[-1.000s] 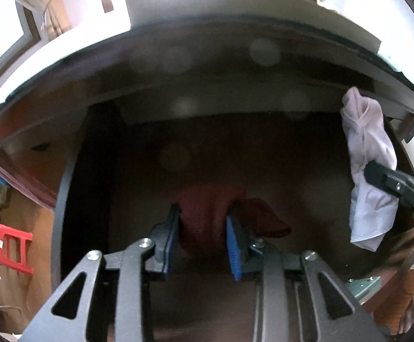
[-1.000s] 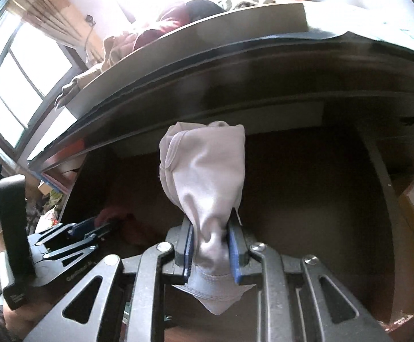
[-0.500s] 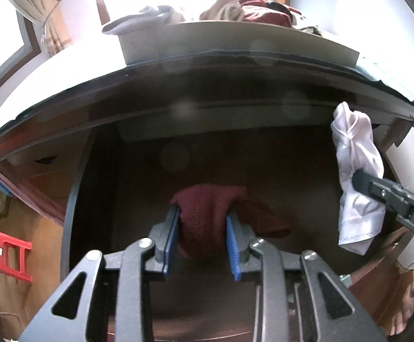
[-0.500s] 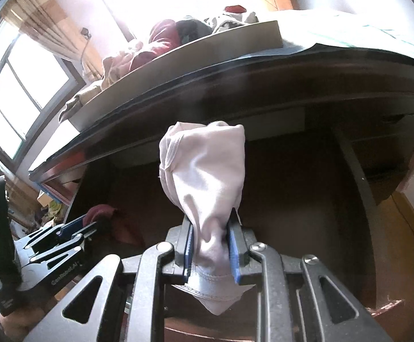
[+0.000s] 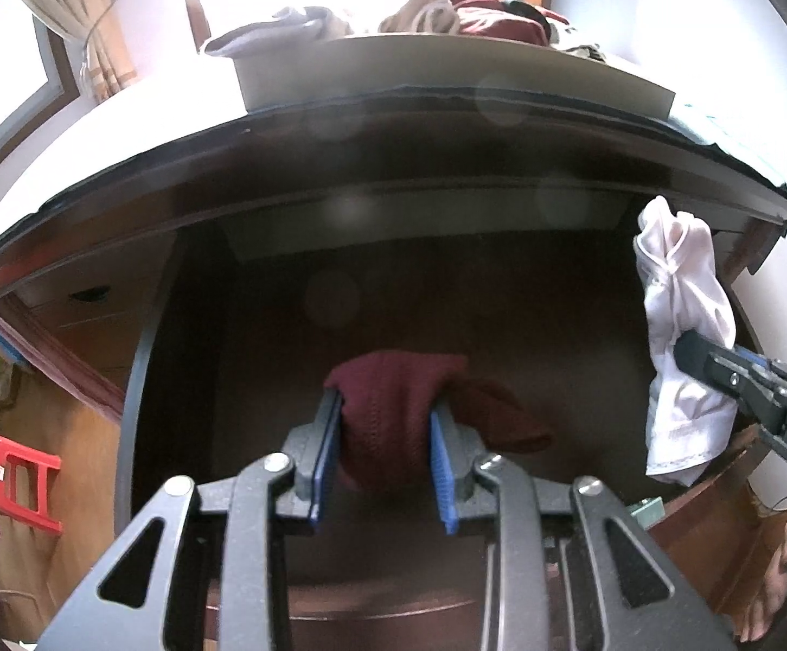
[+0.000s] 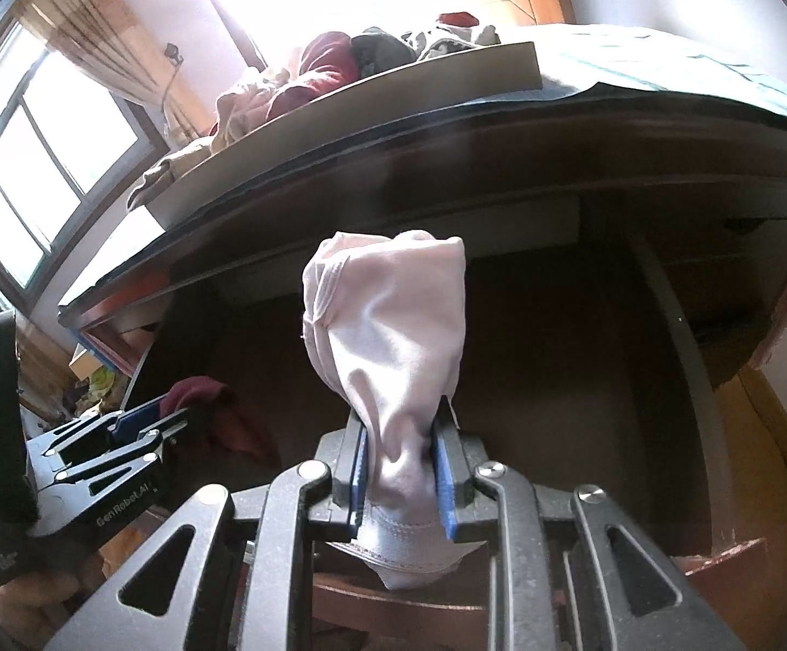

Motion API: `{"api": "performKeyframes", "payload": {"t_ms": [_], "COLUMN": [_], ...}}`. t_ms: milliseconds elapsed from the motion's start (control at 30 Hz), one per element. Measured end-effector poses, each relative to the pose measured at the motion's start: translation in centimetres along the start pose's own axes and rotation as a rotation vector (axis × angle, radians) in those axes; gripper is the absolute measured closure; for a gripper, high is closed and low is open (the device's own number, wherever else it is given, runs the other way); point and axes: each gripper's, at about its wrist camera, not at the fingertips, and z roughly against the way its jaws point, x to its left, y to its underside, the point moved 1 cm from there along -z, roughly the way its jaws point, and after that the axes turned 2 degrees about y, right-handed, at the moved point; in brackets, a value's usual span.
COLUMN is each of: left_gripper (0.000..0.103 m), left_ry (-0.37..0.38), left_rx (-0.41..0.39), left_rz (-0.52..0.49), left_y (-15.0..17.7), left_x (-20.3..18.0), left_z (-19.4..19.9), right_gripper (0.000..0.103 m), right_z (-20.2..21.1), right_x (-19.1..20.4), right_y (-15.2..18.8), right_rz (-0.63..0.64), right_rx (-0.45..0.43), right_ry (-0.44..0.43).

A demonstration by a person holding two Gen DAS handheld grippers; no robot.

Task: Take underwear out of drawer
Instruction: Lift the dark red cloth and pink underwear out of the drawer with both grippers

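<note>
Readable markings: my left gripper (image 6: pixel 138 423) carries the white lettering "GenRobot.AI" along its black body, seen from the right wrist view; my right gripper (image 5: pixel 691 350) shows the letters "DA" at the frame edge of the left wrist view, the rest cut off; no other writing is legible.

Left gripper (image 5: pixel 382 450): my jaws stand narrowly apart, closed onto the maroon underwear (image 5: pixel 393 412); both blue pads (image 5: pixel 442 466) press its sides; the cloth bunches between them and a loose fold trails out to the right; the garment hangs over the dark interior of the open drawer (image 5: pixel 138 380), and I cannot tell whether the trailing fold touches the drawer floor.

Right gripper (image 6: pixel 401 474): my jaws are nearly closed, clamped on the pale pink underwear (image 6: pixel 393 325); the upper part of the garment stands up above the pads, and a hemmed edge hangs below them; this piece is held clear above the drawer (image 6: pixel 680 347), near its right wall.

Above the drawer, the desktop carries a grey tray (image 6: pixel 339 108) with a heap of clothes (image 6: pixel 312 76); a red stool (image 5: pixel 19 477) stands on the floor at left.
</note>
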Motion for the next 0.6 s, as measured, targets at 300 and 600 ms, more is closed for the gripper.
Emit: {"api": "performKeyframes", "payload": {"t_ms": [300, 600], "left_gripper": [0.074, 0.074], "left_ry": [0.007, 0.015], "left_rx": [-0.028, -0.072], "left_rz": [0.005, -0.003], "left_y": [-0.6, -1.1], "left_x": [0.5, 0.7], "left_z": [0.7, 2.1], "right_gripper": [0.080, 0.080], "right_z": [1.2, 3.4], "right_x": [0.7, 1.2], "right_y": [0.4, 0.7], "right_rz": [0.019, 0.024], "right_rx": [-0.025, -0.076], "right_ry": [-0.011, -0.018]}}
